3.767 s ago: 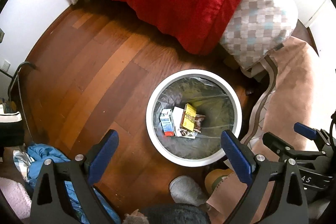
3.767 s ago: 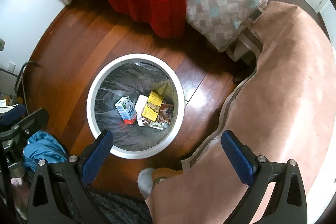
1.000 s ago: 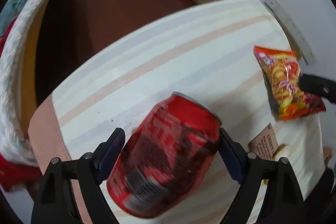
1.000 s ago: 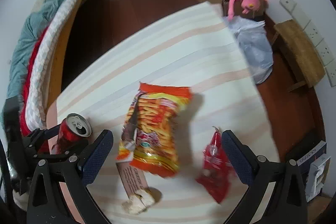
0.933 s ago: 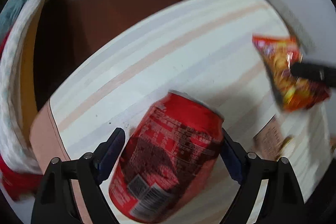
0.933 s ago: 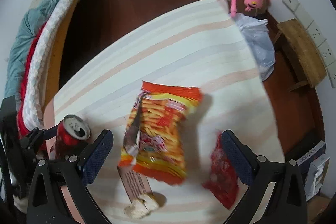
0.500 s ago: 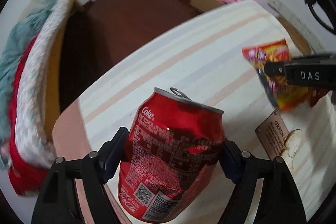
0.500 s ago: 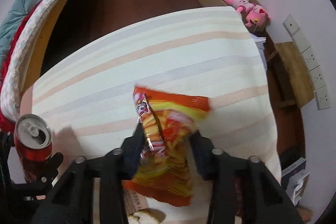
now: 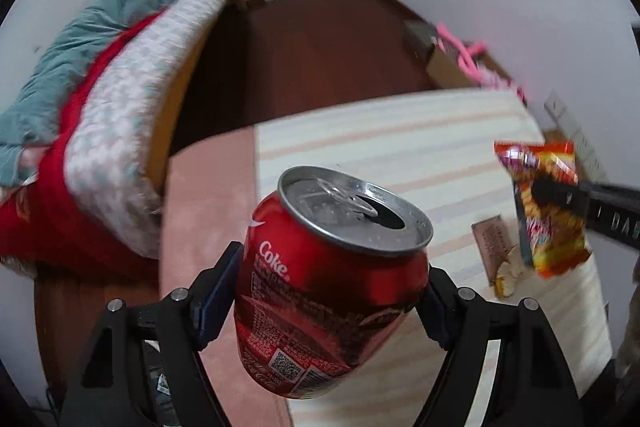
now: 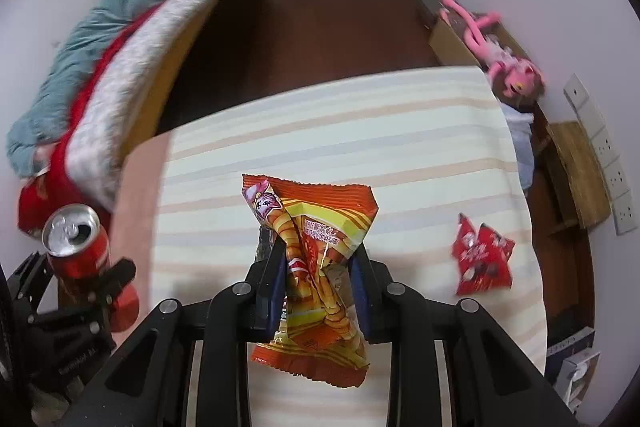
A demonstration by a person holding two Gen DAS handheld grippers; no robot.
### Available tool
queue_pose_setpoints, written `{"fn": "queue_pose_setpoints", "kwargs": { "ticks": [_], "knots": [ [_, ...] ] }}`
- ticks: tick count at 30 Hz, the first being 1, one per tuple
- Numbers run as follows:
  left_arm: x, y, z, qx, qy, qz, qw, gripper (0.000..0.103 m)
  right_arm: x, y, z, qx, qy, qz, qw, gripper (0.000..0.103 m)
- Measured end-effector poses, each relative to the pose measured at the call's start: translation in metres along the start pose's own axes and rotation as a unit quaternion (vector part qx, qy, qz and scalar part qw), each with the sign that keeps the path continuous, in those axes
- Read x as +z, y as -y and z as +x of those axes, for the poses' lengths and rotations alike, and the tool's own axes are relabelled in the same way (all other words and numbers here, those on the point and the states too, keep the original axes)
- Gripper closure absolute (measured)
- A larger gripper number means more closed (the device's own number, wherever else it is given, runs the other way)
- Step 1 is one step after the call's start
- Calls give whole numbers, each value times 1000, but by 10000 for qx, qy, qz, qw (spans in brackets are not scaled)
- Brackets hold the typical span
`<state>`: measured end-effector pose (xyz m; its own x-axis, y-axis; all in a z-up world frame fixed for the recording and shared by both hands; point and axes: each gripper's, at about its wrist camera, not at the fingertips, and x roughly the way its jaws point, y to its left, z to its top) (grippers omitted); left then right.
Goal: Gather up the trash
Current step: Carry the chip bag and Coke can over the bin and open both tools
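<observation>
Both our tools have lifted off the desk; left tool clamps the can; right tool, jaws just closing, pinches the bag; red wrapper lies to its right.

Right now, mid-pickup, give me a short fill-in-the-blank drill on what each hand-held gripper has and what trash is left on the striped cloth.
1. The left hand-held gripper is shut on a red ____.
2. The right hand-held gripper pinches an orange snack ____.
3. The can's top is already ____.
4. The wrapper lying on the striped cloth is ____ in colour.

Missing words: can; bag; open; red
</observation>
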<state>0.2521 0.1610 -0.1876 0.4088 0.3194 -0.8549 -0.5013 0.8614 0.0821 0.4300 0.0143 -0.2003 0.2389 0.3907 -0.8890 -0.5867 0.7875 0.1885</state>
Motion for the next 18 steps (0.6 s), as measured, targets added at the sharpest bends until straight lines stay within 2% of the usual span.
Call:
{"fn": "queue_pose_setpoints", "kwargs": {
  "ticks": [3,9,14,18],
  "knots": [
    [-8,-16,-40,0,384,-255,9989,27,-17,-28,-30,146,160,-210,9995,73],
    [-34,-63,-107,-141,885,-820,9926,27,-47,-82,-74,443,352,-552,9969,73],
    [-73,-121,-151,-81,1083,-1316,9853,27,-81,-154,-95,907,329,-982,9905,73],
    [-121,-183,-173,137,975,-1813,9785,27,-115,-221,-92,1338,183,-1315,9821,73]
  ]
}}
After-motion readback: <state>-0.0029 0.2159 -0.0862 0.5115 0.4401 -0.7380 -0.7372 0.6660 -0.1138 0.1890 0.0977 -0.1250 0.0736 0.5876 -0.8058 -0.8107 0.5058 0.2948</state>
